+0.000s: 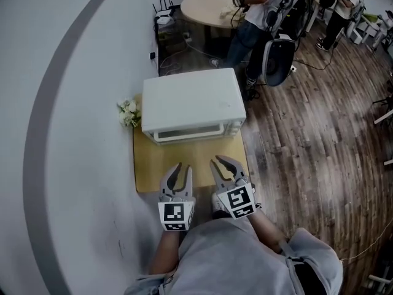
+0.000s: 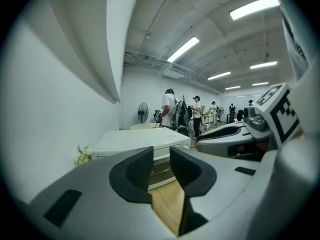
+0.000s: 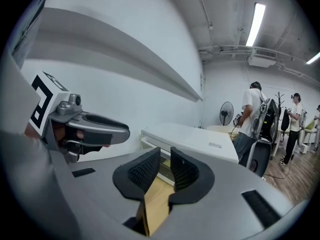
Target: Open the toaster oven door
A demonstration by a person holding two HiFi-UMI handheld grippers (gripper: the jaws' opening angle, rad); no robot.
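head view: white toaster oven (image 1: pixel 190 103) sits at frame centre, on the far end of a light wooden tabletop (image 1: pixel 184 161), close against the white wall (image 1: pixel 67 134) on the left. its door (image 1: pixel 187 131) faces the lower edge of the frame and is shut. a small bunch of white flowers (image 1: pixel 129 112) lies just beside the oven's left side, against the wall.

left gripper (image 1: pixel 184 168): lower centre, over the near part of the tabletop, pointing toward the oven, well short of the door. left gripper view: the dark ribbed pads stand a narrow gap apart; only tabletop and oven front show through the gap, nothing between them.

right gripper (image 1: pixel 224 163): just right of the left one, side by side with it, also aimed at the oven and apart from it. right gripper view: jaws parted by a slim gap, pads not touching, nothing held; the tabletop shows through.

the marker cubes on both grippers sit at lower centre, just above the person's grey sleeves (image 1: pixel 245 251).

background, upper right: dark wood floor (image 1: pixel 319 140), a round table (image 1: pixel 209 8), a person standing beside it (image 1: pixel 252 17), a black and white chair (image 1: pixel 279 57). more people stand at the far upper right corner.
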